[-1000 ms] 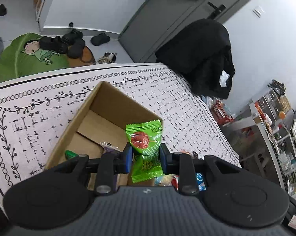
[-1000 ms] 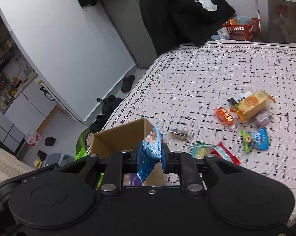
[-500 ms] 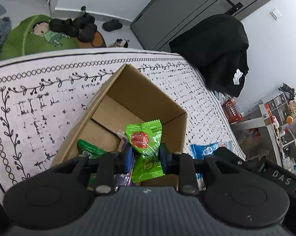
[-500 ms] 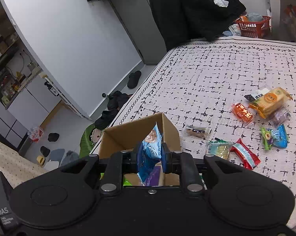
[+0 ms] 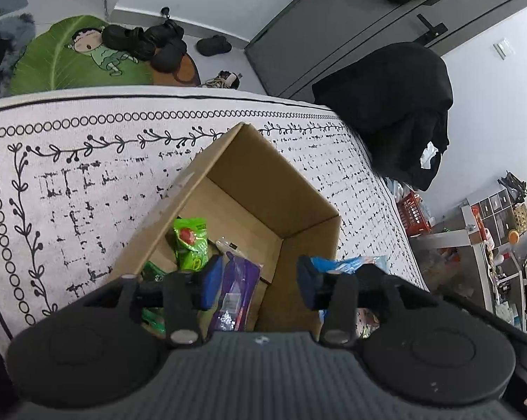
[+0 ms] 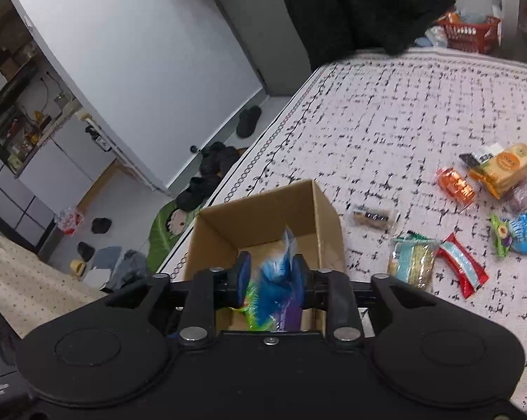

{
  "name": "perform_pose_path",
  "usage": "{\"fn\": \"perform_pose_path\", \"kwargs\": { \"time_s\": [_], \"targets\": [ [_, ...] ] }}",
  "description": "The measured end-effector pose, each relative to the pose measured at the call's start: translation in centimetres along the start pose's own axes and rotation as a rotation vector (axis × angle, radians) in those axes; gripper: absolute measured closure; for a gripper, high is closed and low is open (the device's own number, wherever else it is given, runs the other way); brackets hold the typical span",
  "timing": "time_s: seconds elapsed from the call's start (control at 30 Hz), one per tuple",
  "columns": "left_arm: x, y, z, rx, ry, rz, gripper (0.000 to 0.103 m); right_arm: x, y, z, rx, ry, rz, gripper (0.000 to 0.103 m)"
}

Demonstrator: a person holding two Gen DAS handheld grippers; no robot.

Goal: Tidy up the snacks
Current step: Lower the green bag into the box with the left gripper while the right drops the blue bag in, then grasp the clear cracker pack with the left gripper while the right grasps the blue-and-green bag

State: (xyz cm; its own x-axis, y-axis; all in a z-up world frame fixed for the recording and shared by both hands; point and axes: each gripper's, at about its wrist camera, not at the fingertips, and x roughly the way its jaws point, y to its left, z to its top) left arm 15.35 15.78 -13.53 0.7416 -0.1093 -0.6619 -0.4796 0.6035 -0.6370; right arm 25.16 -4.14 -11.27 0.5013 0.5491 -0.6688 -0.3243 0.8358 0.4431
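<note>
An open cardboard box (image 5: 263, 175) stands on the patterned cloth. My left gripper (image 5: 260, 280) is open above it. The green snack packet (image 5: 190, 243) lies inside the box beside a purple packet (image 5: 233, 290). My right gripper (image 6: 272, 278) hangs over the same box (image 6: 309, 206); its jaws have parted and the blurred blue snack packet (image 6: 279, 273) sits between them, dropping into the box. Several loose snacks lie on the cloth to the right, among them a red-and-blue bar (image 6: 463, 269) and a yellow cracker pack (image 6: 505, 168).
The cloth-covered surface (image 6: 403, 122) ends at an edge just left of the box. Below are a green leaf mat (image 5: 64, 59) and black shoes (image 5: 144, 42). A black coat (image 5: 396, 105) hangs at the far corner. A red basket (image 6: 470, 31) sits beyond the far edge.
My left gripper opened and the green packet dropped into the box. My right gripper's jaws widened and the blue packet is slipping down, blurred. Both grippers moved further over the box.
</note>
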Motion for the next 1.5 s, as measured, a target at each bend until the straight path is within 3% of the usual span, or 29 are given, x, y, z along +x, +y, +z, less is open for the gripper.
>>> {"fn": "perform_pose_path", "kwargs": {
  "time_s": [0.1, 0.27, 0.47, 0.6, 0.7, 1.03, 1.5],
  "targets": [
    [-0.2, -0.3, 0.0, 0.008, -0.008, 0.012, 0.032, -0.9, -0.4, 0.4, -0.004, -0.015, -0.008, 0.063],
    [-0.3, -1.0, -0.1, 0.032, -0.027, 0.032, 0.019, -2.6, -2.3, 0.8, -0.004, -0.043, -0.040, 0.051],
    [-0.1, -1.4, -0.4, 0.053, -0.021, 0.036, 0.014, -4.5, -5.3, 1.3, 0.004, -0.058, -0.093, 0.034],
    [-0.4, -2.4, -0.8, 0.104, -0.041, 0.038, 0.005, -5.3, -7.1, 1.4, 0.001, -0.054, -0.133, 0.026],
    [-0.6, -3.5, -1.3, 0.157, -0.057, 0.026, 0.000, -5.7, -8.5, 1.5, 0.005, -0.047, -0.157, 0.025],
    [0.0, -6.6, -2.9, 0.300, -0.046, -0.011, 0.000, -6.0, -14.6, 1.4, 0.065, -0.033, -0.195, 0.023],
    [0.9, -12.5, -5.7, 0.545, -0.049, 0.025, 0.000, -3.7, -18.8, 0.5, 0.112, -0.023, -0.203, 0.023]
  ]
}}
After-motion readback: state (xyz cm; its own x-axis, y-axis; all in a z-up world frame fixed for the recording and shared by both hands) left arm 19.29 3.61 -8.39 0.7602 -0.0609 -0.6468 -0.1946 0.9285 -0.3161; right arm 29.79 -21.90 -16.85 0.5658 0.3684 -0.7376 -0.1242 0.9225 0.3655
